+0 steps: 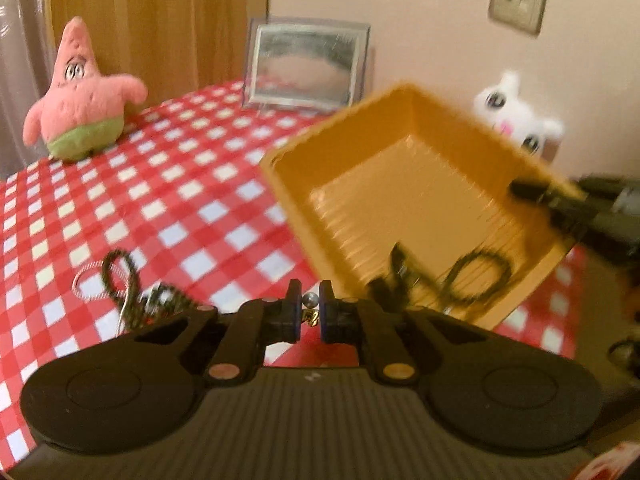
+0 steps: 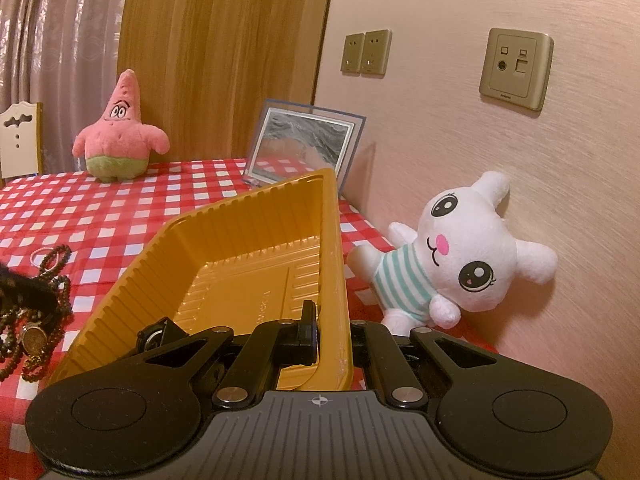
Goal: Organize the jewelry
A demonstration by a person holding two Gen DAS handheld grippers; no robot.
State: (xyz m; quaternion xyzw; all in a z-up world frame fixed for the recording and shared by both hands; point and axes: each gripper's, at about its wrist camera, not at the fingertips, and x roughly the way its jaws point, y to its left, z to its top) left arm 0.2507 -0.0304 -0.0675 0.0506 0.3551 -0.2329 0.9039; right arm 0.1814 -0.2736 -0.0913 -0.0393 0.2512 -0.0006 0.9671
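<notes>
My left tongs [image 1: 310, 306] are nearly closed, pinching a small piece of jewelry: a silvery bead [image 1: 310, 300] sits between the pads, with a gold bit hanging just under it. Blur keeps me from telling what kind of piece it is. My right tongs [image 2: 330, 330] are clamped on the rim of the tray [image 2: 256, 256], one finger inside the wall and the other outside, and the tray is tilted up off the worktop [image 2: 120, 216], its far end raised.

From the left wrist, the tray [image 1: 404, 200] hangs just ahead and to the right of my left tongs, its open side turned toward me. A dark looped cord [image 1: 478, 276] and another dark item beside it lie in its low corner; both are blurred. The right tongs [image 1: 560, 204] show at the tray's right edge.

On the red-checked cloth to the left of the left tongs lies a tangle of beaded strands [image 1: 132, 288] with a pale ring [image 1: 86, 282] beside it. The right wrist view shows the same beads [image 2: 44, 308] left of the tray, with a round gold pendant among them.

Farther back stand a pink plush [image 2: 120, 136], a photo frame [image 2: 300, 144] leaning by the wall, and a white plush [image 2: 452, 252] against the wall to the right.
</notes>
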